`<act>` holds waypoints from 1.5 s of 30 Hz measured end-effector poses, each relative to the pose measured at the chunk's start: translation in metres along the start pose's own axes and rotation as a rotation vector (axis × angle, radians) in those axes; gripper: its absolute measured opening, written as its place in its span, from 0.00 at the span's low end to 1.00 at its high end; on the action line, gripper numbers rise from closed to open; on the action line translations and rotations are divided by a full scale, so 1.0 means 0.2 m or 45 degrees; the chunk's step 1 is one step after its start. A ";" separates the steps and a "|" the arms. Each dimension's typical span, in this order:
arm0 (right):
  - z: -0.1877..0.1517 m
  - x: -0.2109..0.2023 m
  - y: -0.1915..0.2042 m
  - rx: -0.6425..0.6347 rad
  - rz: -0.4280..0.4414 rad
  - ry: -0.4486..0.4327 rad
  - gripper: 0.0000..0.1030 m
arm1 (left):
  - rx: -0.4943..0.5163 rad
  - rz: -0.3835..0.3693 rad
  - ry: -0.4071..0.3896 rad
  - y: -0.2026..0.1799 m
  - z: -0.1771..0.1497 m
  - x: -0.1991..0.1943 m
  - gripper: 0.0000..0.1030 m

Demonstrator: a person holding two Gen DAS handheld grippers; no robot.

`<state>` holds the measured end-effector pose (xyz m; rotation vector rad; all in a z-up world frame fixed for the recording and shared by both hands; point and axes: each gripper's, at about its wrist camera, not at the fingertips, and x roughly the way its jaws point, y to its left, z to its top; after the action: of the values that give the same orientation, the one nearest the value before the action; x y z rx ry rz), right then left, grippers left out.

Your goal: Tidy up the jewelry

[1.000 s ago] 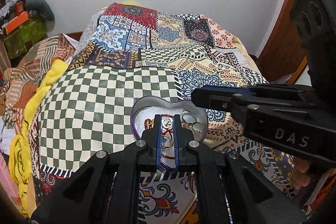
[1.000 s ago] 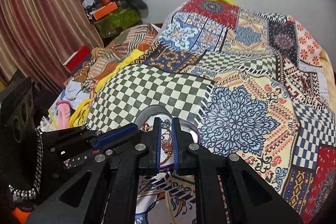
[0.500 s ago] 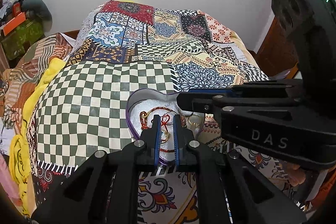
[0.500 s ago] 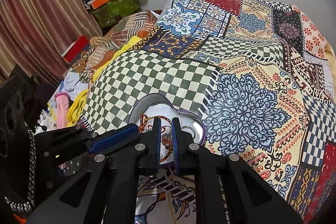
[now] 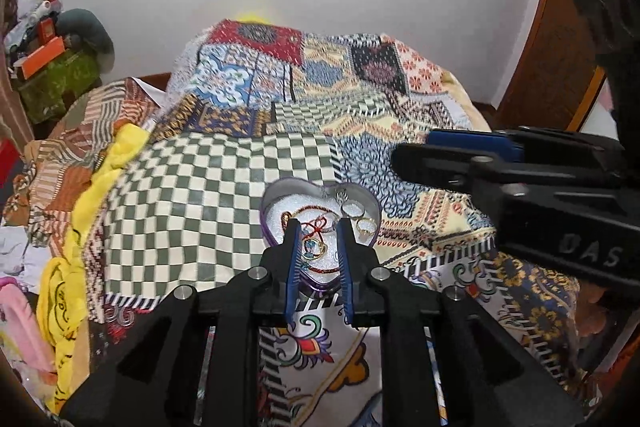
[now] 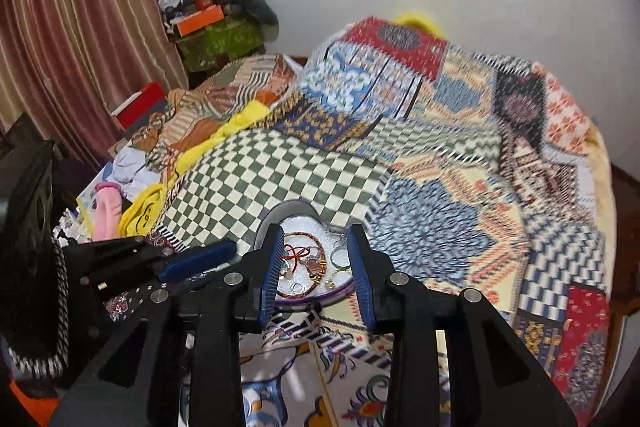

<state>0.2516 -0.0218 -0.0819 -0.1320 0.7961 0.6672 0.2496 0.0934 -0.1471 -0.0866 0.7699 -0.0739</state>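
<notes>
Two grippers are above a patchwork bedspread. From the left wrist view, the left gripper has a narrow gap and holds nothing, over the heart-shaped tin with red thread bracelet and rings. From the right wrist view, the right gripper is wide apart and empty, over the same tin.

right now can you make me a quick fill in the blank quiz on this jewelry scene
1. The jewelry lies in a box shaped like a ____.
2. The box sits on a patchwork bedspread, partly on a patch of green and cream ____.
3. The jaws of the left gripper and the right gripper are both ____.
4. Near the gold rings lies a bracelet tied with a ____ thread.

Missing words: heart; checks; open; red
</notes>
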 end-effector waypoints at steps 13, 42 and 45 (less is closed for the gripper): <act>-0.07 -0.86 0.16 0.008 -0.039 -0.493 0.29 | -0.034 0.088 -0.479 -0.14 0.09 -0.89 0.25; -0.40 -1.40 0.48 -0.043 -0.342 -0.927 1.00 | -0.017 0.255 -0.917 -0.43 -0.31 -1.61 0.94; -0.43 -1.41 0.47 -0.042 -0.337 -0.919 1.00 | -0.010 0.255 -0.910 -0.44 -0.32 -1.60 0.94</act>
<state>-0.0009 -0.1199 0.0663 -0.0189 0.0689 0.4272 -0.0265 0.0345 0.0378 -0.0373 0.0617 0.1464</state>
